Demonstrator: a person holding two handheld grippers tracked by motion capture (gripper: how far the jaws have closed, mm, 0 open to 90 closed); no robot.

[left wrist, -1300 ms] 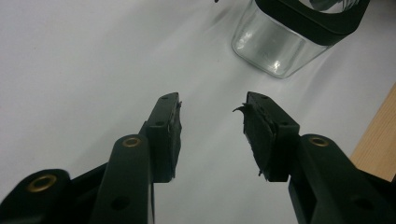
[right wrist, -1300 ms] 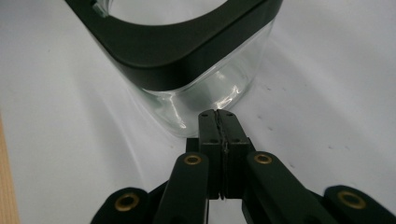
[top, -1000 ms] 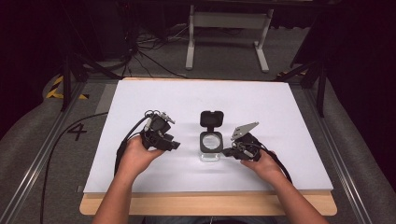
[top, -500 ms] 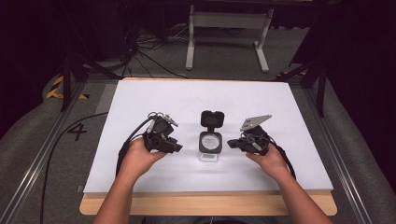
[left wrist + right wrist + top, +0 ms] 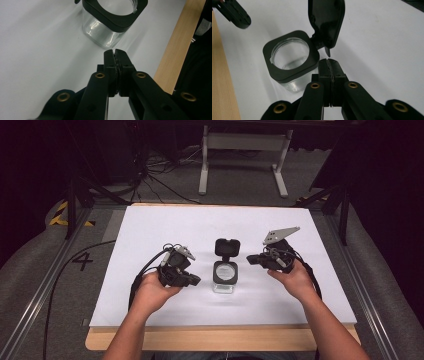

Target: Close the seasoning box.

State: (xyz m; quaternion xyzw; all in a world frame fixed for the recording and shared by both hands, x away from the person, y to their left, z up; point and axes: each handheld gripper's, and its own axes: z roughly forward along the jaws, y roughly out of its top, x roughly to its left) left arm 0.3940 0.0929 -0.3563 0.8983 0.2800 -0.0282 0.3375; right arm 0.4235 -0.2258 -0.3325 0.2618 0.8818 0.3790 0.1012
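White tabletop (image 5: 150, 230) carries an open-lidded glass jar (image 5: 225, 276); both empty claws, left (image 5: 194, 281) and right (image 5: 251, 260), are pressed closed and should spread before gripping.

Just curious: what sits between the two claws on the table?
A clear jar with its black lid flipped open, between left claw and right claw, in the high view.

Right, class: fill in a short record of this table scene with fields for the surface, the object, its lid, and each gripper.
surface: white sheet on a wooden table
object: clear jar with black rim, between the grippers
lid: black lid, hinged, flipped open
jar contents: looks empty
left gripper: jaws shut, holding nothing, near the jar
right gripper: jaws shut, holding nothing, close to the lid hinge
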